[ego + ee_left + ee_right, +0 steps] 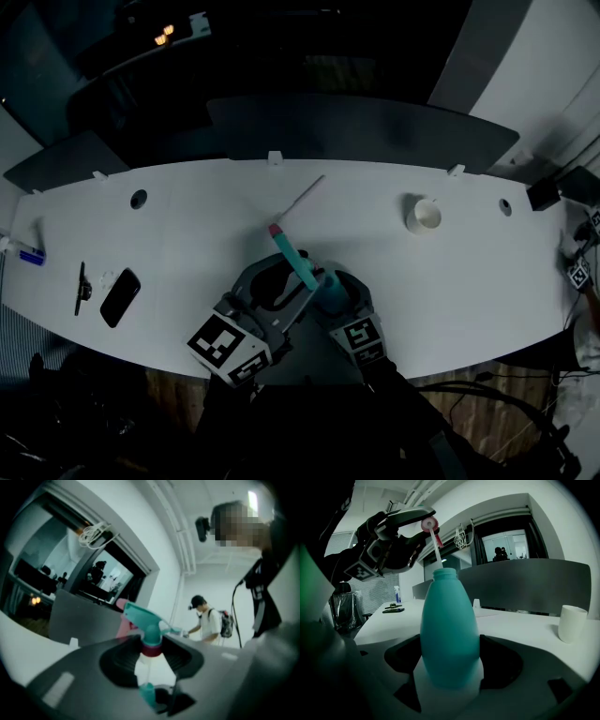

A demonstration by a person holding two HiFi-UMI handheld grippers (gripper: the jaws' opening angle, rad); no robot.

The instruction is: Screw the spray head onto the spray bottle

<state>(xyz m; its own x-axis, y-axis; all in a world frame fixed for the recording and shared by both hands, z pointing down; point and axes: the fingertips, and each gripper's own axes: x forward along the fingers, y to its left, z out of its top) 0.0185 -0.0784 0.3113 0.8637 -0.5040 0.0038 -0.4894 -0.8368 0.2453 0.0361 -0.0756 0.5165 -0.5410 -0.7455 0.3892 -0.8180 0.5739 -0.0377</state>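
While the right gripper (451, 663) clamped the teal plastic spray bottle (450, 620) upright at the white desk's (187, 216) near edge, the left gripper (151, 656) pinched the teal trigger spray head (146, 623) by its dark red collar (151, 648), well above the neck, with its white tube (437, 550) reaching the mouth. Nothing looked threaded yet; lowering, seating and twisting remained.

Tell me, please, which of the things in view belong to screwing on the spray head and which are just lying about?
In the job:
spray head, held in the left gripper
spray bottle, held in the right gripper

Lying about on the table:
white cup
phone
small dark item beside the phone
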